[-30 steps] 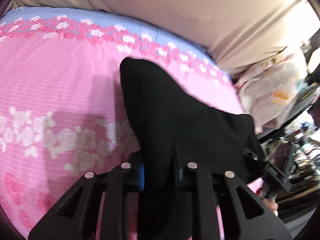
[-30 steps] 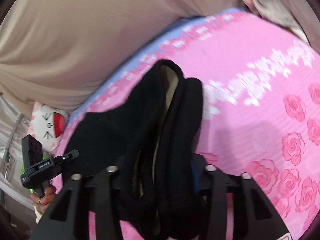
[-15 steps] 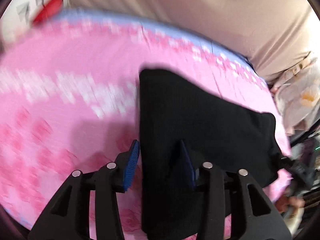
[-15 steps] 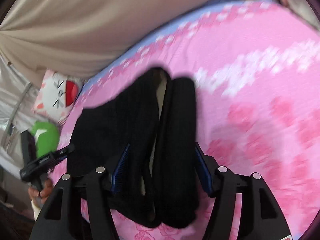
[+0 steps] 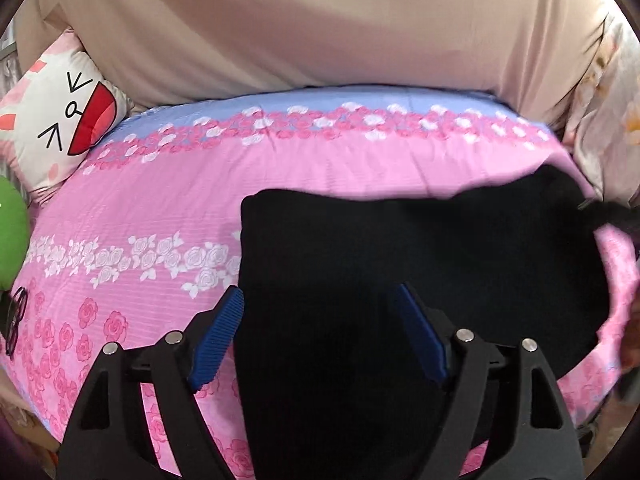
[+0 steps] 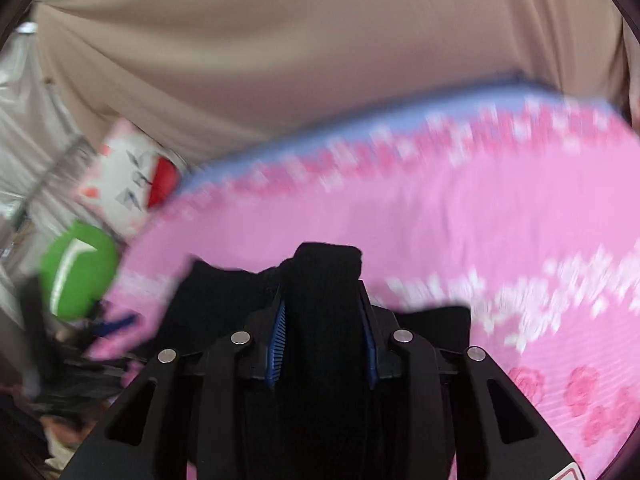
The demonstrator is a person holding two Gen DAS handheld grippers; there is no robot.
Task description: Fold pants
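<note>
pants (image 5: 400, 264): black, folded, flat on the sheet, centre to 3 o'clock
left gripper (image 5: 320, 332): 6 o'clock, jaws just been opening, wide apart over the pants, pads clear of them
sheet (image 5: 160, 200): pink, roses
pillow (image 5: 60, 120): 10 o'clock

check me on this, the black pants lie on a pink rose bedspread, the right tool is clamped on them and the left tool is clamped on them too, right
Not quite. The left wrist view shows the left tool with its jaws spread apart, pads clear of the black pants; they have just been opening. The right tool is clamped on them, over the pink rose bedspread.

Home bedroom: rose-print bedsheet (image 5: 160, 208), cartoon-face pillow (image 5: 60, 120), beige curtain (image 5: 320, 20).
</note>
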